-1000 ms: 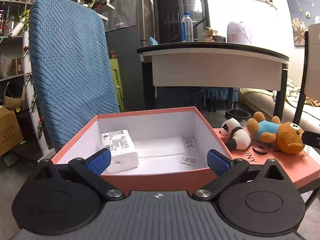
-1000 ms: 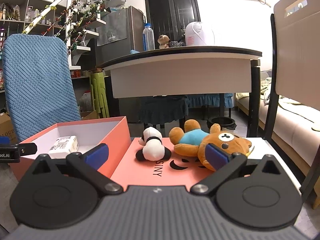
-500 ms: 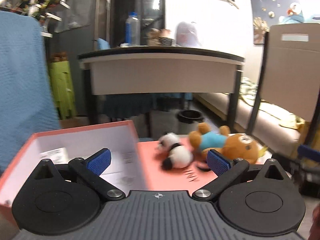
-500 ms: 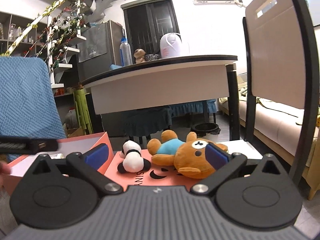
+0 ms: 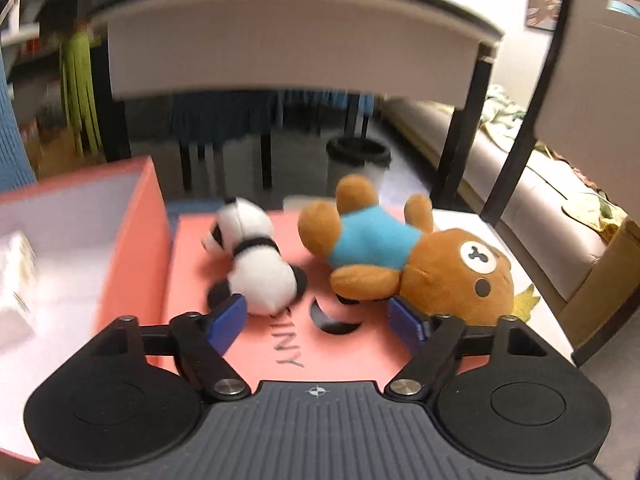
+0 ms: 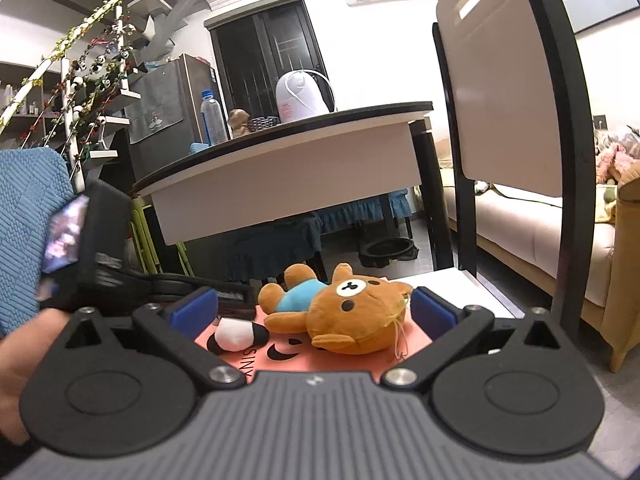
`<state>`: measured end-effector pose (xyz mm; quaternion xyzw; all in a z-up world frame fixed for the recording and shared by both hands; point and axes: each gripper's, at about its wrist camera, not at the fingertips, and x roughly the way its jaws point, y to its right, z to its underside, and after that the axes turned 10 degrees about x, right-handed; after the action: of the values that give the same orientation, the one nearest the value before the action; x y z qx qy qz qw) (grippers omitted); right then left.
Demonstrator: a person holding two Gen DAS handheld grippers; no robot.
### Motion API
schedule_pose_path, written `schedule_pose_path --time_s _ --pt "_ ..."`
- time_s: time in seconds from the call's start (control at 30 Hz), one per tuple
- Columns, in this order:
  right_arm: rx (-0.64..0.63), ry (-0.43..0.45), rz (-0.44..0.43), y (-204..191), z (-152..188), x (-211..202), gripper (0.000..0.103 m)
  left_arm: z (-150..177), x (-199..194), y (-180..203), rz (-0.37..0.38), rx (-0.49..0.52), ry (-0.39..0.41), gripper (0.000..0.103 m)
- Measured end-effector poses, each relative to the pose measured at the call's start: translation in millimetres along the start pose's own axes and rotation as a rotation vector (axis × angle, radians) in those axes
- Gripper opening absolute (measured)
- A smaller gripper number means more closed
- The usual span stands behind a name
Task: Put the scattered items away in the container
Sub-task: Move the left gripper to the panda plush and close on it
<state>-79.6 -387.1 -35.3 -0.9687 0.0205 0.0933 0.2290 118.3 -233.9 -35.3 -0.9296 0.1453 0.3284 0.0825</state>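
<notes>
A brown plush bear (image 5: 416, 260) in a blue shirt and a small panda plush (image 5: 256, 256) lie on a pink box lid (image 5: 352, 344). To their left stands the open pink box (image 5: 132, 240) with a white packet (image 5: 16, 264) inside. My left gripper (image 5: 320, 316) is open, hovering just in front of both toys, its left pad beside the panda. My right gripper (image 6: 314, 308) is open with the bear (image 6: 344, 312) lying between its fingers' line of sight; the panda (image 6: 236, 332) peeks out at lower left. The left gripper's body (image 6: 92, 248) fills the right wrist view's left side.
A dark-topped table (image 6: 288, 160) stands behind, with a bottle (image 6: 210, 120) and a white appliance (image 6: 300, 92) on it. A chair back (image 6: 508, 100) rises at right, a sofa (image 6: 532, 232) beyond. A blue chair cover (image 6: 28, 216) is at left. A hand (image 6: 20, 364) shows at lower left.
My left gripper has swung right from over the pink box to in front of the panda and bear, dipping closer. The right gripper has shifted right and nearer the bear.
</notes>
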Motion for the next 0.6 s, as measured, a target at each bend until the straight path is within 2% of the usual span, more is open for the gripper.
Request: schedule_pose_path --time_s 0.23,0.43,0.6 --pt "0.027 -0.029 0.003 12 0 9 0.103 -7 40 -2 -0.099 -0.028 -0.036 0.075" --pt "0.044 -0.069 0.000 20 0 14 0.103 -9 59 -3 -0.156 -0.032 -0.057 0.075" --pt "0.048 -0.090 -0.005 23 0 15 0.103 -8 67 0 -0.210 0.002 -0.045 0.075"
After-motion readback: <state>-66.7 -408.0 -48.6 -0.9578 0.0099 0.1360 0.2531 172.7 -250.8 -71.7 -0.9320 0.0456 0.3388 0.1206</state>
